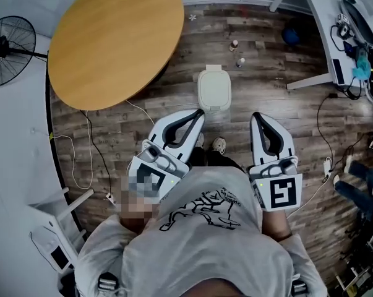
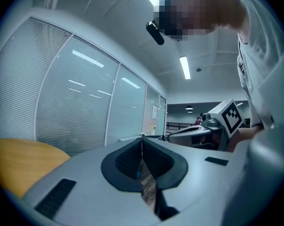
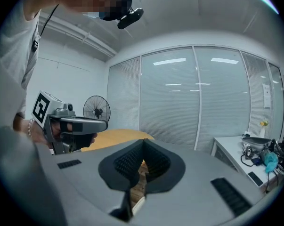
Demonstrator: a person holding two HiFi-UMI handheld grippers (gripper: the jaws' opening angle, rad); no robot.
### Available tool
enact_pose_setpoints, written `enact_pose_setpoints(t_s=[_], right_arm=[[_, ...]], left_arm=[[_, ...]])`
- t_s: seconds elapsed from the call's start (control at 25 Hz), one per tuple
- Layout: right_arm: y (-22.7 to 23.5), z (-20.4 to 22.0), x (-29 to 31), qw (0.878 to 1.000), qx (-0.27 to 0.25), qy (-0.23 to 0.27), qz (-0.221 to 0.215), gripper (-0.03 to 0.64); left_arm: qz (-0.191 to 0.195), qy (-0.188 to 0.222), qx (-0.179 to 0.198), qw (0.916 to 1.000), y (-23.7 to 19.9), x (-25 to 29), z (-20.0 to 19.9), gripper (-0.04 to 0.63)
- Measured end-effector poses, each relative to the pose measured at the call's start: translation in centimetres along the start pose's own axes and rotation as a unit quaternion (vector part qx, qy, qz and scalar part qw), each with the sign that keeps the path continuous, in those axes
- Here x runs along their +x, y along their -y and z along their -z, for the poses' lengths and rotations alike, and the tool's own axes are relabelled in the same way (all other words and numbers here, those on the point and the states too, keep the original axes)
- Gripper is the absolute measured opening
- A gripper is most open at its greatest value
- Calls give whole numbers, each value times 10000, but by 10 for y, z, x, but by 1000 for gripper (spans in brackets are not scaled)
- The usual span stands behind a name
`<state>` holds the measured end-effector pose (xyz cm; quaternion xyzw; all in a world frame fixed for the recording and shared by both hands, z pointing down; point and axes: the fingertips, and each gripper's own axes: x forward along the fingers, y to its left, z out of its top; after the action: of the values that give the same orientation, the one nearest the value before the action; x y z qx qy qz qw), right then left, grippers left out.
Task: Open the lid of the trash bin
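The wooden floor (image 1: 174,104) fills most of the head view, with a round desk (image 1: 115,39) at upper left, bare on top, and a white desk (image 1: 341,36) at upper right carrying cables and gear. A standing fan (image 1: 10,42) sits at the far left.

The trash bin (image 1: 214,90), small and white, stands on the floor just ahead of the person's shoes (image 1: 218,145), near the round desk's edge. Its lid lies flat and closed, so the task looks not yet begun.

The left gripper (image 1: 200,112) and right gripper (image 1: 255,116) are held close to the person's chest, both pointing forward, with the bin between and beyond their tips. In the head view the left tip lies just beside the bin's near corner, but both gripper views look out level across the room at blinds and glass. The grippers therefore seem to be carried high, well above the bin, probably in a ready pose.

Both pairs of jaws are pressed together, pinching nothing.

2 small bottles (image 1: 237,52) stand on the floor beyond the bin.
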<state>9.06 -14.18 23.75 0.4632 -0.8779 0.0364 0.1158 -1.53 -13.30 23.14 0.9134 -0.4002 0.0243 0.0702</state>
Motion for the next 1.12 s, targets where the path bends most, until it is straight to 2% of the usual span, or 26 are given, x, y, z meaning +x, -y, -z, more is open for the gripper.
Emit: enact_pose_setpoints(t_s=[0.2,0.48,0.84,1.12], right_arm=[[2,25,11,9998,33,-168,47,6],[-2,85,29,9979,103,-633,-112,6],[-7,177,57,9921,-6,-1231,-257,6],[-8,243,77,9863,-127,-1600,-370,6]], left_arm=[[12,-201,16,9998,-7,9,31,20],[-16,-529,-108,9985,-18,22,86,20],[90,-967,-219,9950,-29,37,176,20],[51,-1265,-480,9908,-42,45,246,20]])
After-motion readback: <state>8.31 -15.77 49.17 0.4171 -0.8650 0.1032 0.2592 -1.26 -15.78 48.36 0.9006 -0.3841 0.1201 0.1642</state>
